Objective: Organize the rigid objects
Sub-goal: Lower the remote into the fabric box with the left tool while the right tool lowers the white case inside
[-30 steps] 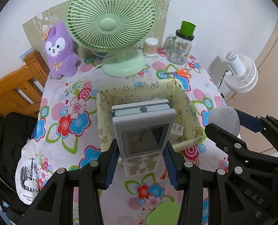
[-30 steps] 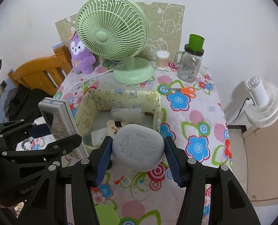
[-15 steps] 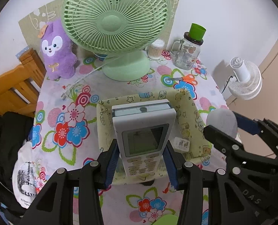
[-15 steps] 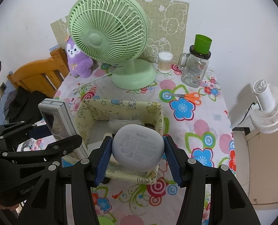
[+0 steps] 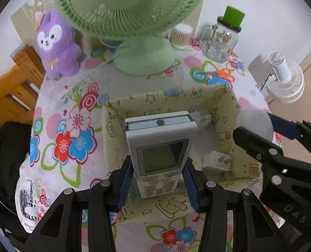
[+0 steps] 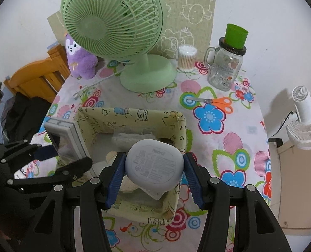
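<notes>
2 sets of tongs are loaded: the left gripper [image 5: 158, 181] pinches an air-conditioner remote [image 5: 160, 151] by its lower button end between blue pads, and the right gripper [image 6: 154, 173] squeezes a pale grey Redmi earbud case [image 6: 154, 163] across its width. Both loads hang above the yellow fabric storage box [image 6: 132, 113] on the flower-print tablecloth [image 6: 229, 138], so the box lies straight below and slightly ahead of each pair. The remote's long axis runs forward along the left fingers, its screen end pointing toward the far wall of the box; I judge it must be lowered along the box's longer side to fit. The case sits over the near right part of the box, and the right hand looks closer to a drop. From the left wrist, a white charger plug [image 5: 217, 160] shows on the box floor; from the right wrist, that spot is hidden by the case, but orange scissors [image 6: 216, 103] beside the box come clear.
</notes>
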Available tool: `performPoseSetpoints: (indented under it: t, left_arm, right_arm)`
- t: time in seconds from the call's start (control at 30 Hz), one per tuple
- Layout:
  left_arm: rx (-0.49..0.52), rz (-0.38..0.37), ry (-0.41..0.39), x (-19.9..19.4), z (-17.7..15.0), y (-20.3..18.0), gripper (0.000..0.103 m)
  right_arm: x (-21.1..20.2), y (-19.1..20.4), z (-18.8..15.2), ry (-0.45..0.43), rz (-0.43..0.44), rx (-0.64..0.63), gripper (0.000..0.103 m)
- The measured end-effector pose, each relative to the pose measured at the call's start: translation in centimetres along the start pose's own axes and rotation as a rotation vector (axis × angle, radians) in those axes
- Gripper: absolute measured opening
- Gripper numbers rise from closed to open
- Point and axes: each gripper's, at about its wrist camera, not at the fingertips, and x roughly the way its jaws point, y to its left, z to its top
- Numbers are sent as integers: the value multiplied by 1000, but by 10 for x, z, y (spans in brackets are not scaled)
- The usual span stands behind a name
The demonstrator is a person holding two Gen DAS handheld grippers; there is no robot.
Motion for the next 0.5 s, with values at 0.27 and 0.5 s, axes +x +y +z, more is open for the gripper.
performPoseSetpoints:
  t: [0.27,0.5]
  left_arm:
    - [9,8,38,19,-1,-2,47]
    - [5,27,22,26,6,0,58]
  right_arm:
    - [17,3,3,30,11,-8,59]
    - [28,3,5,48,14,4,59]
